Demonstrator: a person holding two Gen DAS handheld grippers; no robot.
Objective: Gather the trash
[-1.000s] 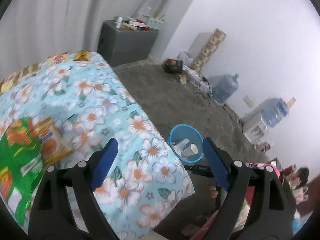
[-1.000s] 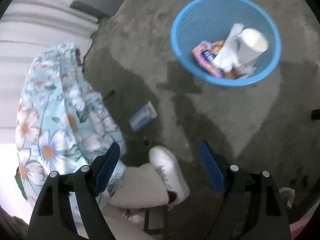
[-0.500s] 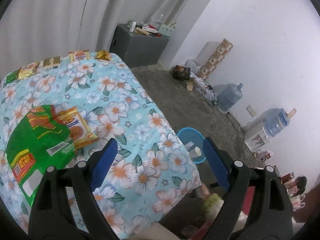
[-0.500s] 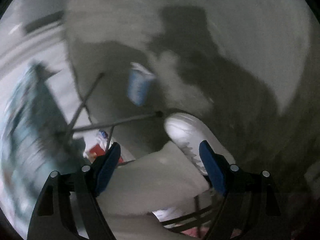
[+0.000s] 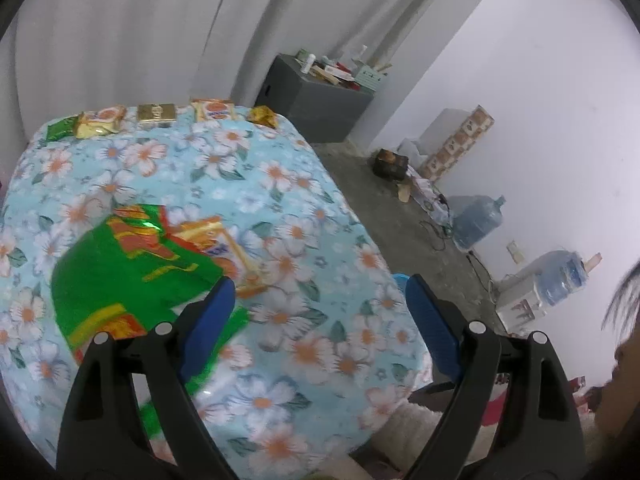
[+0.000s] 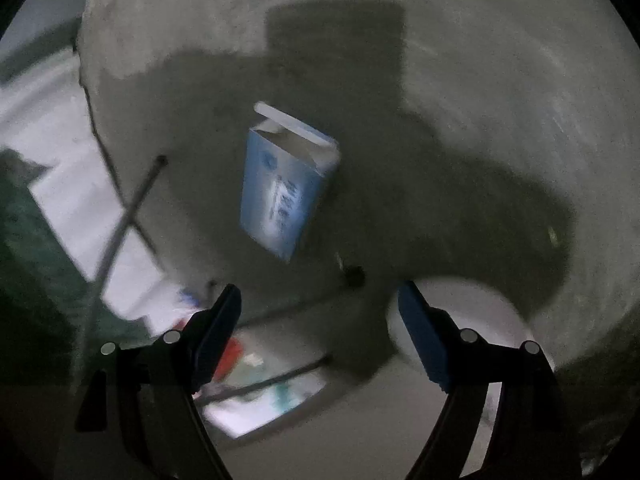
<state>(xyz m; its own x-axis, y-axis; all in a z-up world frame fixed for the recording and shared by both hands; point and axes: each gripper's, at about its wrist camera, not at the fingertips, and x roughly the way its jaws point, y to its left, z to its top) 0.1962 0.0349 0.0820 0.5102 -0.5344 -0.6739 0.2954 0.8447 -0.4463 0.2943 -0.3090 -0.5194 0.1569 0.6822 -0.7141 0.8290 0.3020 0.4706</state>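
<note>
Left gripper: blue-padded jaws spread wide, nothing between them, hovering over a table draped in a glossy light-blue floral cloth. Large green foil wrapper with red and yellow print lies near left on the cloth, its right edge over an orange snack packet; lettering blurred, unreadable. Five small packets lined up along the far edge.

Right gripper: jaws spread, empty, pointed down at rough grey concrete floor. Blue-and-white carton, rectangular, far end flap open, lies flat just beyond the fingertips, apart from them. Print smeared, illegible. White shoe near right.
</note>
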